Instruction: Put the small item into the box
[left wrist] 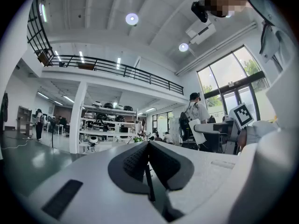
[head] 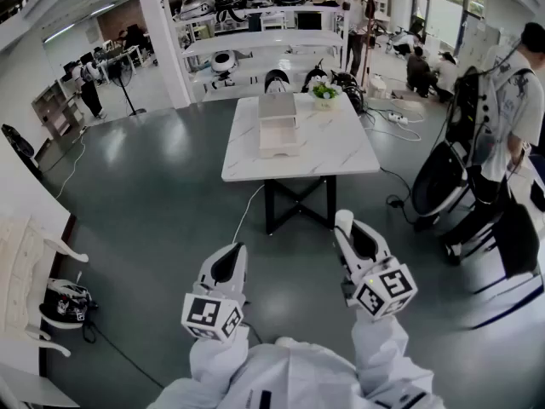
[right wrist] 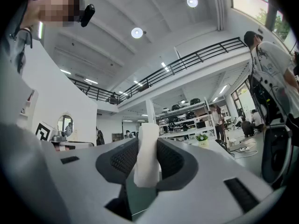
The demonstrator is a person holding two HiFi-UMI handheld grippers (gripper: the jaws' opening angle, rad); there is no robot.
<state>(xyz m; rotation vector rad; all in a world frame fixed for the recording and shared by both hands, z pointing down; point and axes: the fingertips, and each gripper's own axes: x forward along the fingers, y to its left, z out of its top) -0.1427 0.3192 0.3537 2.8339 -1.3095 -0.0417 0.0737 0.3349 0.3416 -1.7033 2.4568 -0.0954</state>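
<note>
While the person's white sleeves (head: 281,373) are filling the bottom of the head view, both grippers are pointing forward over the grey floor (head: 153,203), well short of the table. The left gripper (head: 232,252) is hanging at the left with its jaws pressing together and nothing between them, its marker cube (head: 211,316) facing the camera. The right gripper (head: 347,230) is reaching slightly farther ahead, and its jaws are pinching the small item (right wrist: 147,155), a white roll-shaped piece that is standing upright between the dark ribbed pads (right wrist: 124,160) and sticking out past their tips. Well apart from both grippers, a white marble-patterned table (head: 341,156) is standing on a dark cross-braced frame in the middle of the floor. The box (head: 278,126), pale and rectangular, is resting near the table's middle, and a small potted plant (head: 324,95) is sitting at the far edge, just right of it. Farther back, white shelves (head: 255,24) are carrying dark rounded equipment, and a person (head: 515,100) in a pale shirt is standing at the right.
</note>
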